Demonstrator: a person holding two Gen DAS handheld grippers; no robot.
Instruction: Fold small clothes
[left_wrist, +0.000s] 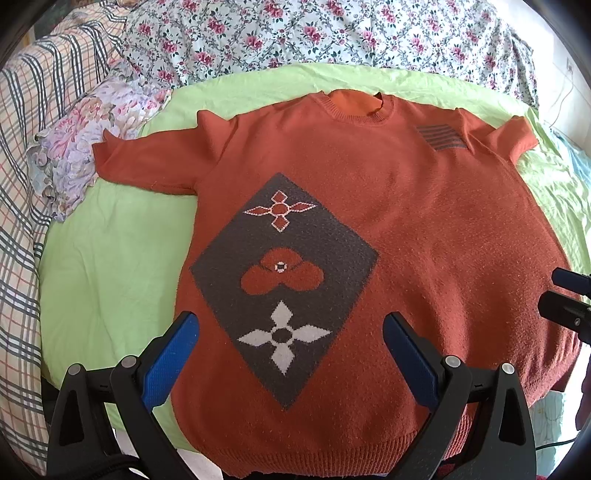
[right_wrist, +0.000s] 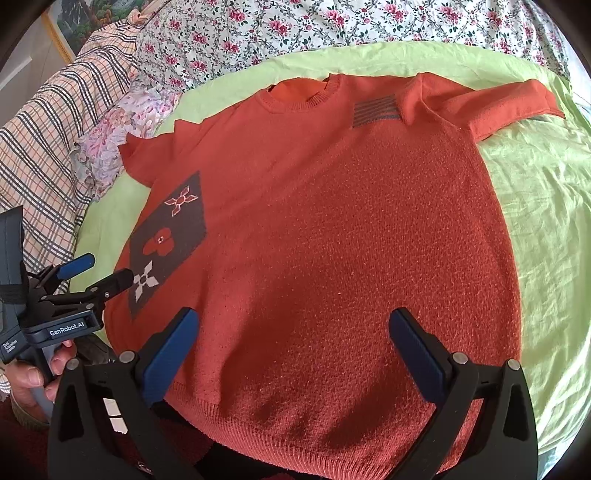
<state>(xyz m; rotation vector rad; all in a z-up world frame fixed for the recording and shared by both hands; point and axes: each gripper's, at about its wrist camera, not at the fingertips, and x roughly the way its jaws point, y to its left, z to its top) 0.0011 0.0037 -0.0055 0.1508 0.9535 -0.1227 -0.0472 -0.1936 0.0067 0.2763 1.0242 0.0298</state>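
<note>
Each hand-held gripper has two black plastic finger arms with triangular cut-outs, silver round pivot pins and blue ribbed pads on the inner faces. This shows on the left hand-held gripper (left_wrist: 290, 325) and the right hand-held gripper (right_wrist: 293, 321) alike. Seen from the right wrist view, the left unit has a dark grey-blue body with white lettering "GenRobot.AI" and a smaller label, a black strap round it, and a pale grey handle. A hand (right_wrist: 35, 373) shows a light cuff at the wrist.
</note>
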